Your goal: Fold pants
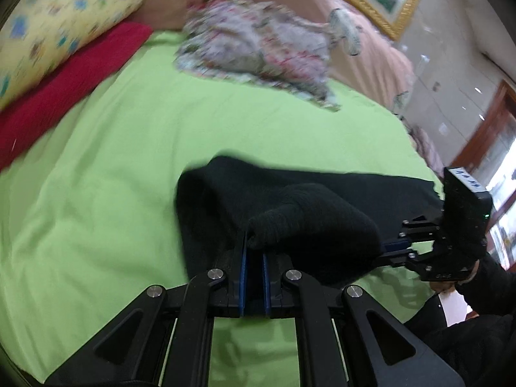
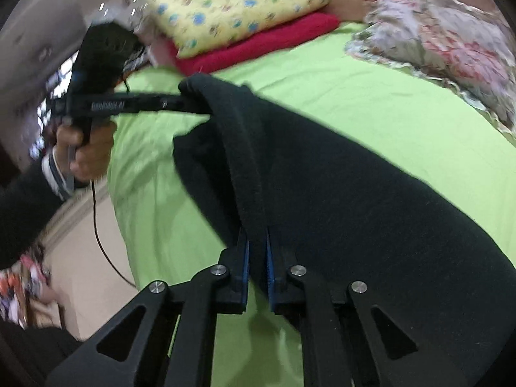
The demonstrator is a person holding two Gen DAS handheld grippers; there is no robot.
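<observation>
Both tongs (image 1: 254, 242) (image 2: 257, 238) on black pants (image 2: 354, 193)

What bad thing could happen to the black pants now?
The left gripper and right gripper each pinch only a narrow bit of the black pants, so the fabric might slip out. The lifted pants might also land crooked or bunched on the green sheet, spoiling the fold.
</observation>
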